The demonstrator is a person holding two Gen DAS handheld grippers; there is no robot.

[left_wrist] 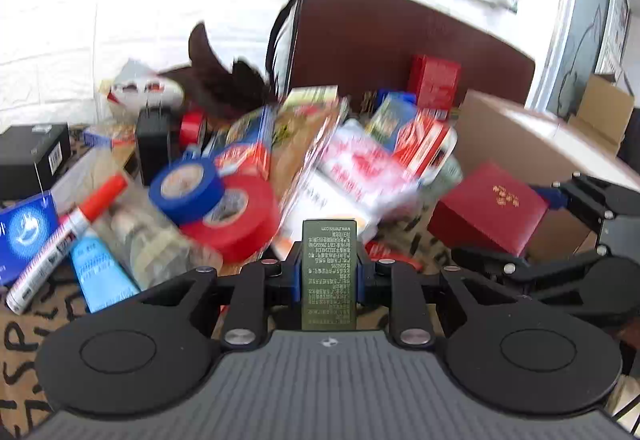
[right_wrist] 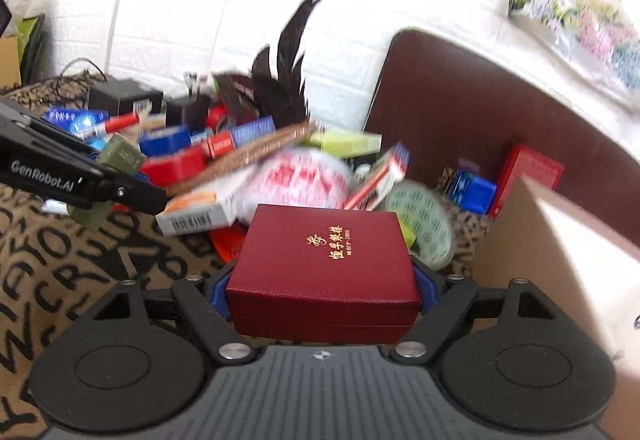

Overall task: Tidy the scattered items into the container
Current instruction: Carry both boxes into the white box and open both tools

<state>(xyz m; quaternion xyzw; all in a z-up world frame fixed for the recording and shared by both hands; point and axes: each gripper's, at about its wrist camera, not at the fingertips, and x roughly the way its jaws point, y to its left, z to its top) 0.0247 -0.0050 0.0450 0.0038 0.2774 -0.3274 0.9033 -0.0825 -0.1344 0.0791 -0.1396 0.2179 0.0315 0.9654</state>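
Note:
A small olive-green box [left_wrist: 329, 260] with printed text sits upright between the blue pads of my left gripper [left_wrist: 329, 278], which is shut on it. The same green box [right_wrist: 122, 156] shows at the left of the right wrist view, in the left gripper [right_wrist: 100, 184]. My right gripper [right_wrist: 323, 292] is shut on a dark red gift box [right_wrist: 324, 256] with gold characters, lifted above the patterned cloth. That red box [left_wrist: 488, 210] appears at the right of the left wrist view. An open cardboard box [right_wrist: 560, 240] stands just right of it.
A heap of scattered items lies ahead: blue tape roll [left_wrist: 186, 188], red tape roll [left_wrist: 236, 216], red-capped marker [left_wrist: 68, 236], light blue tube [left_wrist: 100, 276], black boxes [left_wrist: 32, 156], packets and a dark feather [right_wrist: 288, 72]. A brown panel [left_wrist: 400, 40] stands behind.

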